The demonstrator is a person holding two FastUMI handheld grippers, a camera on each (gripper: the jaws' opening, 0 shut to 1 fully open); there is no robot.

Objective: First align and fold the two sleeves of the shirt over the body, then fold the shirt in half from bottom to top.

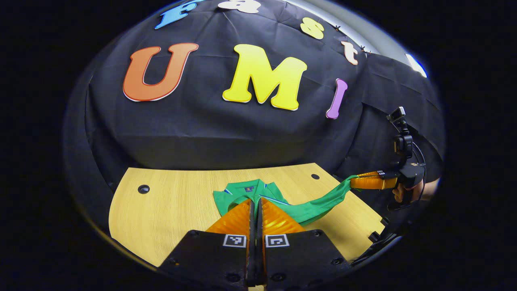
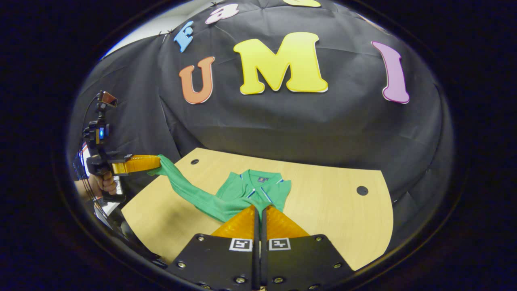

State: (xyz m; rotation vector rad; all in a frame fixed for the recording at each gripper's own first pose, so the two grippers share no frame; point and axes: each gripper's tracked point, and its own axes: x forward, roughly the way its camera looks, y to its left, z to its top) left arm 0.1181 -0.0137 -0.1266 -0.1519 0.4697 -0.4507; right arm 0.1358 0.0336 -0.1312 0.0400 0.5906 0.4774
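A green polo shirt lies with its collar on the wooden table. In the left gripper view, my left gripper is shut on the shirt's cloth near the collar. A band of the shirt stretches up to the right, where my right gripper pinches its end above the table edge. In the right gripper view, my right gripper is shut on the green shirt just below the collar. There the left gripper grips the stretched end at the far left.
The table has round cable holes near its back corners. A hand holds the right gripper's handle beyond the table's right edge. Black cloth walls close in the booth behind the table.
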